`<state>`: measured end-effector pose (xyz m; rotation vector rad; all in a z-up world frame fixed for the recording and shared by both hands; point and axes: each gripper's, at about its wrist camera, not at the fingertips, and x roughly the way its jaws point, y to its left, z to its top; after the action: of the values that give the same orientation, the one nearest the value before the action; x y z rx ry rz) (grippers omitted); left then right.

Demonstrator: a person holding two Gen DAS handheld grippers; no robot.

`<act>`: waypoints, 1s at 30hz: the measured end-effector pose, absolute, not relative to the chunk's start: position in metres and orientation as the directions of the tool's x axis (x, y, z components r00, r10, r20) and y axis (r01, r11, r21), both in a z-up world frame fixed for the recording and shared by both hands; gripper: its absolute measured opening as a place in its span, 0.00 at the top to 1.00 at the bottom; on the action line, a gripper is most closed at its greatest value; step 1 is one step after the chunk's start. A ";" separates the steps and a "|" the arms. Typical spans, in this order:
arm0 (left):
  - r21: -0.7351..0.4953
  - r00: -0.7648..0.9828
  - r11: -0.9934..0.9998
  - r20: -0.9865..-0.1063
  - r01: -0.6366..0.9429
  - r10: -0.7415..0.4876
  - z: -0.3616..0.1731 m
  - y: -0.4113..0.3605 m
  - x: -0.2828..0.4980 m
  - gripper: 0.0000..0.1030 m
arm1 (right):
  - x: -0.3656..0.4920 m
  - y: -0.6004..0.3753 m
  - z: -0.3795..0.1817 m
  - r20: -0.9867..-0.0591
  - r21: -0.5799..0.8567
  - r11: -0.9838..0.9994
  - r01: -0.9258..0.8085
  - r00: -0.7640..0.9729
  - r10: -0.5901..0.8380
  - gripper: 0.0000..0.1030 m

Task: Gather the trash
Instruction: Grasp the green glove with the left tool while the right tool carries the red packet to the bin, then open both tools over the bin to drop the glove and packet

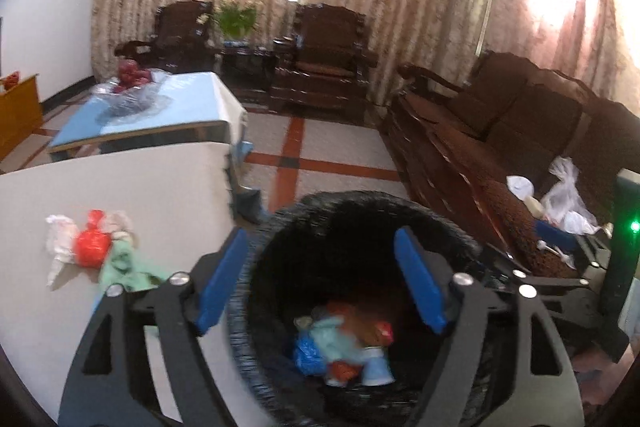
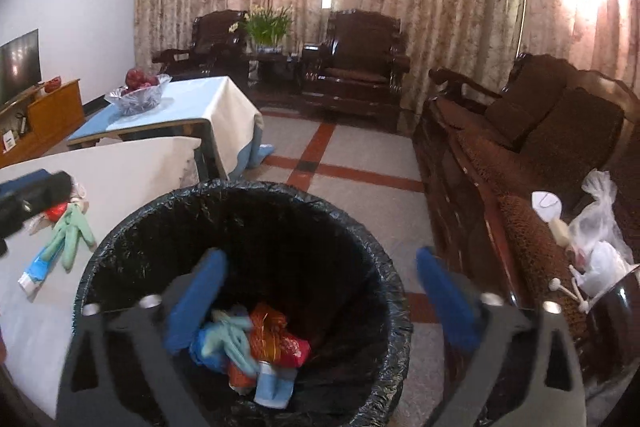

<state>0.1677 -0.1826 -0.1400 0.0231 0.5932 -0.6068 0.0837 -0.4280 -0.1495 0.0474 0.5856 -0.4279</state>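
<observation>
A black-lined trash bin [image 1: 276, 247] [image 2: 132, 239] stands on the floor by a white table [image 1: 160, 187] [image 2: 132, 163]. Several wrappers and a green glove [image 1: 340, 347] [image 2: 260, 347] lie in its bottom. My left gripper [image 1: 320, 283] is open and empty above the bin. My right gripper [image 2: 320, 303] is open and empty above the bin too. On the table lie a red wad [image 1: 92, 247], white crumpled paper [image 1: 60, 243] and a green glove [image 1: 124, 263] [image 2: 70, 235]. The left gripper's finger shows at the right wrist view's left edge [image 2: 36, 195].
A second table [image 1: 192, 95] [image 2: 200, 95] with a glass fruit bowl [image 2: 138, 93] stands behind. A dark wooden sofa [image 1: 500, 147] [image 2: 520, 147] on the right holds white plastic bags [image 1: 564, 195] [image 2: 596, 239]. Armchairs [image 2: 360, 63] and tiled floor [image 2: 352, 163] lie beyond.
</observation>
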 end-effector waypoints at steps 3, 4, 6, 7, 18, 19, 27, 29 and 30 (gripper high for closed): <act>-0.134 0.712 0.871 -0.524 0.473 -0.467 -0.134 -0.152 0.167 0.14 | 0.086 -0.416 -0.147 -0.548 -0.075 0.923 0.378 0.758 -0.355 0.06; -0.133 0.721 0.880 -0.524 0.456 -0.453 -0.131 -0.143 0.168 0.13 | 0.088 -0.412 -0.146 -0.547 -0.070 0.927 0.369 0.763 -0.345 0.06; -0.126 0.743 0.901 -0.525 0.415 -0.416 -0.129 -0.121 0.166 0.13 | 0.091 -0.399 -0.144 -0.542 -0.054 0.938 0.341 0.780 -0.315 0.06; -0.123 0.752 0.910 -0.526 0.395 -0.397 -0.127 -0.111 0.166 0.13 | 0.093 -0.394 -0.143 -0.540 -0.048 0.944 0.325 0.787 -0.298 0.06; -0.065 0.837 0.984 -0.519 0.164 -0.174 -0.115 0.006 0.161 0.13 | 0.138 -0.304 -0.135 -0.503 0.050 0.991 0.125 0.860 -0.083 0.06; -0.063 0.841 0.988 -0.519 0.143 -0.155 -0.115 0.016 0.164 0.13 | 0.144 -0.295 -0.135 -0.502 0.057 0.992 0.109 0.863 -0.066 0.06; -0.054 0.847 0.998 -0.529 0.024 -0.049 -0.126 0.076 0.193 0.13 | 0.197 -0.235 -0.141 -0.481 0.097 0.995 0.005 0.876 0.043 0.06; -0.057 0.846 0.998 -0.532 0.010 -0.039 -0.129 0.083 0.200 0.13 | 0.210 -0.222 -0.147 -0.487 0.090 0.996 -0.013 0.872 0.055 0.06; -0.056 0.845 0.998 -0.534 0.005 -0.034 -0.131 0.087 0.205 0.13 | 0.218 -0.215 -0.151 -0.491 0.090 0.996 -0.023 0.869 0.064 0.06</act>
<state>0.2046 0.0866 -0.1308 -0.0528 0.5641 -0.0204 0.2177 -0.2150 -0.1507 0.0818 0.5161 0.0452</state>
